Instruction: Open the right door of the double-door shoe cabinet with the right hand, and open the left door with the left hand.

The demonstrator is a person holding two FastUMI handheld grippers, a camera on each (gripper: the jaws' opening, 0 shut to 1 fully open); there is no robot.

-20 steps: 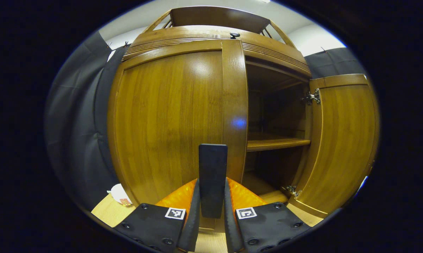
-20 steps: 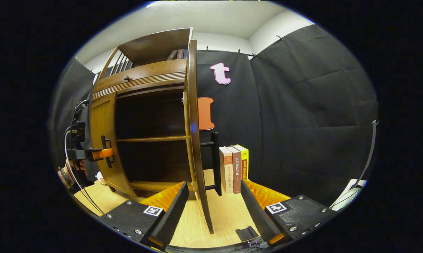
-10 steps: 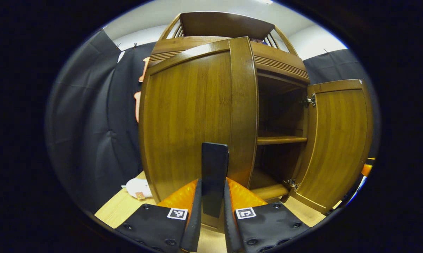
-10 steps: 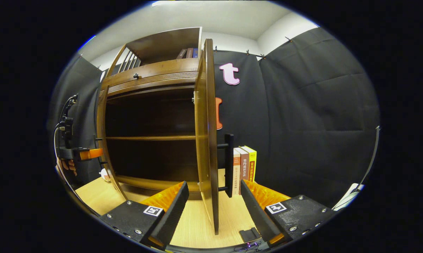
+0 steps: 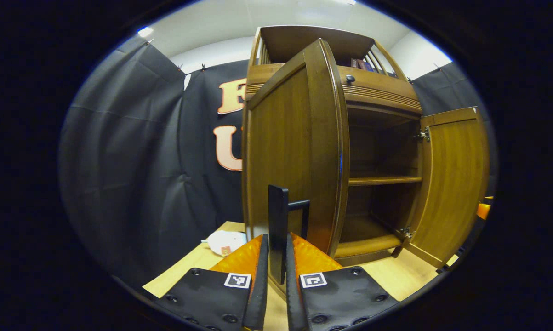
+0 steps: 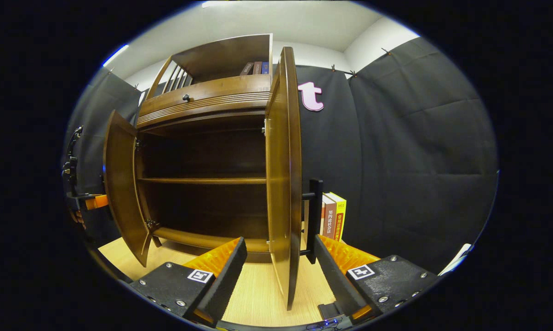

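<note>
The brown wooden shoe cabinet (image 5: 377,96) stands with both doors swung out. In the left gripper view my left gripper (image 5: 276,272) is shut on the upright black bar handle (image 5: 278,220) of the left door (image 5: 290,156), which stands about edge-on. In the right gripper view my right gripper (image 6: 278,269) is open; the right door (image 6: 285,184) stands edge-on between its spread fingers (image 6: 225,271), apart from both, with its black handle (image 6: 314,216) just inside the right finger. Farther off are the left door (image 6: 120,184) and the left gripper (image 6: 94,201). The shelves inside are bare.
The cabinet stands on a light wooden table (image 6: 258,294). Books (image 6: 333,216) stand upright right of the cabinet, behind the right door. A white object (image 5: 223,241) lies on the table left of the cabinet. More books (image 6: 255,68) sit on the top shelf above a drawer knob (image 6: 185,97).
The left door has swung from nearly closed to wide open, with my left gripper staying shut on its handle. The right door opened a little further; the right gripper stayed open.
</note>
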